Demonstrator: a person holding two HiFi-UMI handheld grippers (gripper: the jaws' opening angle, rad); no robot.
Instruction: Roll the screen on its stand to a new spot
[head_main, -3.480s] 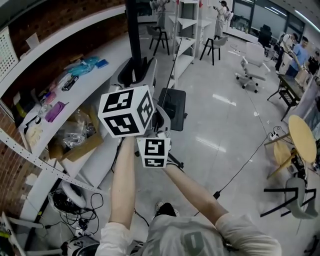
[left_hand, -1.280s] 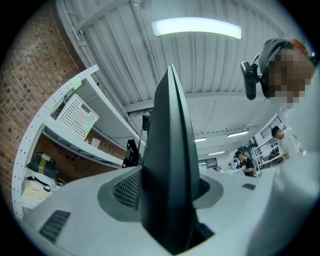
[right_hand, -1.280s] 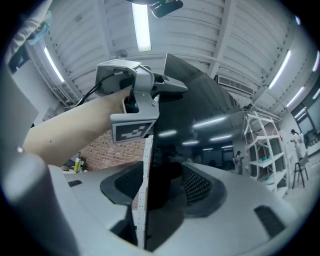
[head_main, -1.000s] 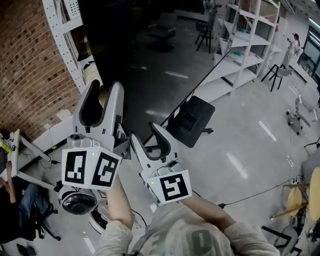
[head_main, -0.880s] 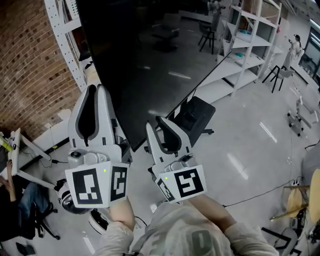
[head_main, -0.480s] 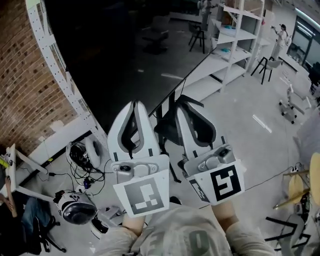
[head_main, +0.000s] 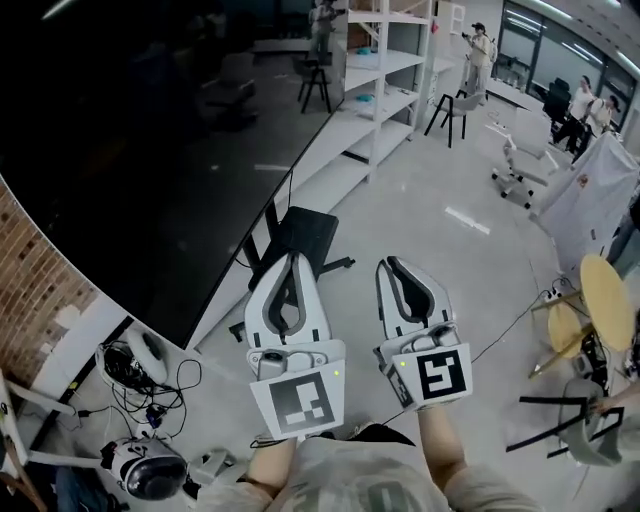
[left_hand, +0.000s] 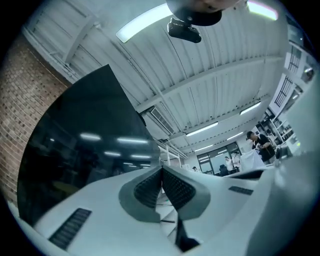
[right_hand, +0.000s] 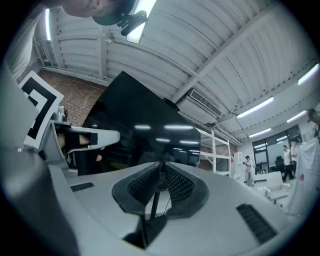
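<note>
The big black screen (head_main: 140, 150) fills the upper left of the head view, tilted over its stand, whose black base plate (head_main: 305, 232) rests on the floor. My left gripper (head_main: 291, 260) is shut and empty, its tips over the floor just below that base plate. The right gripper (head_main: 394, 265) hangs beside it, also shut with nothing held. In the left gripper view the pads (left_hand: 150, 187) meet, with the screen (left_hand: 85, 135) beyond them. In the right gripper view the pads (right_hand: 177, 182) stand a hairline apart, and the screen (right_hand: 145, 125) is ahead.
White shelving (head_main: 385, 60) stands behind the screen's stand. Cables and a helmet (head_main: 150, 468) lie on the floor at lower left by a brick wall (head_main: 30, 290). A round wooden table (head_main: 605, 290) and chairs are at right. People stand far back.
A second ago both grippers stood open at the screen's lower edge. Both have since shut and now hang clear of the screen, over the floor near the stand's base.
</note>
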